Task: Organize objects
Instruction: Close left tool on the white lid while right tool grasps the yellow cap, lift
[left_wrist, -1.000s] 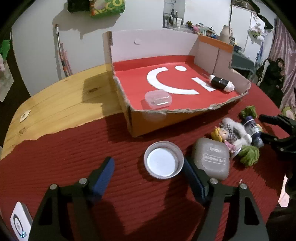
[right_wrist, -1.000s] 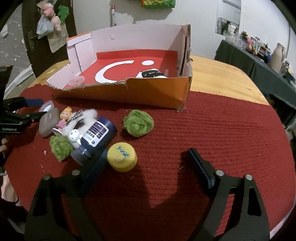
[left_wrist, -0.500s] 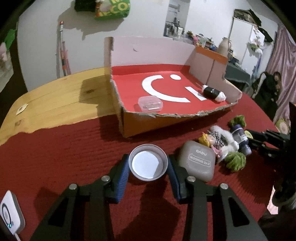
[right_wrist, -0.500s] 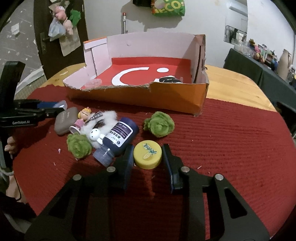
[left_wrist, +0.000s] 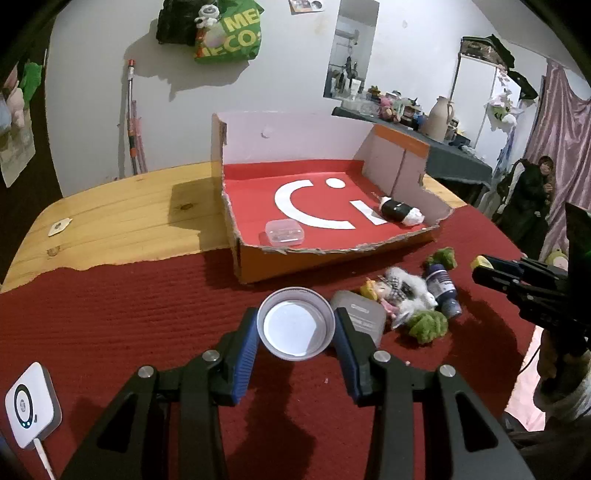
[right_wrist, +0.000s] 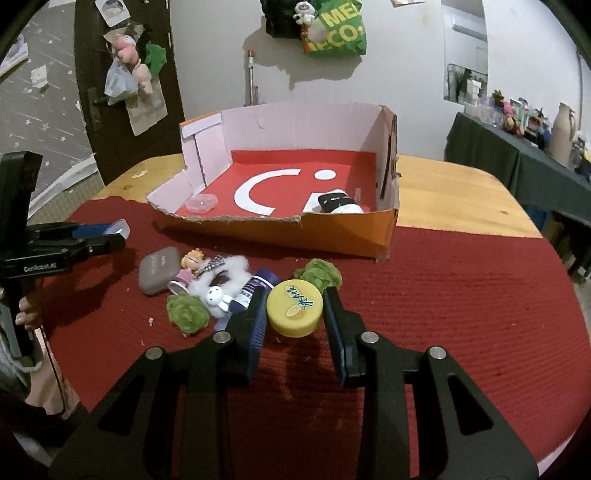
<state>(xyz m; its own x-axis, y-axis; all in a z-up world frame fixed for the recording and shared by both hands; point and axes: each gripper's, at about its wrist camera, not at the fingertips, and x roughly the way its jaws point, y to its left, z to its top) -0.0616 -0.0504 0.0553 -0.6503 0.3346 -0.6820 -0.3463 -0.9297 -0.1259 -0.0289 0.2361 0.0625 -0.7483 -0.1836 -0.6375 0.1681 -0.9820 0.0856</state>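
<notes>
Left gripper (left_wrist: 295, 334) clamped on grey lid (left_wrist: 295, 323), right gripper (right_wrist: 294, 312) clamped on yellow cap (right_wrist: 294, 308), both just short of the cardboard box (right_wrist: 321, 230). Light, stiff, probably slippery plastic; best pinched across rims, as now.
</notes>
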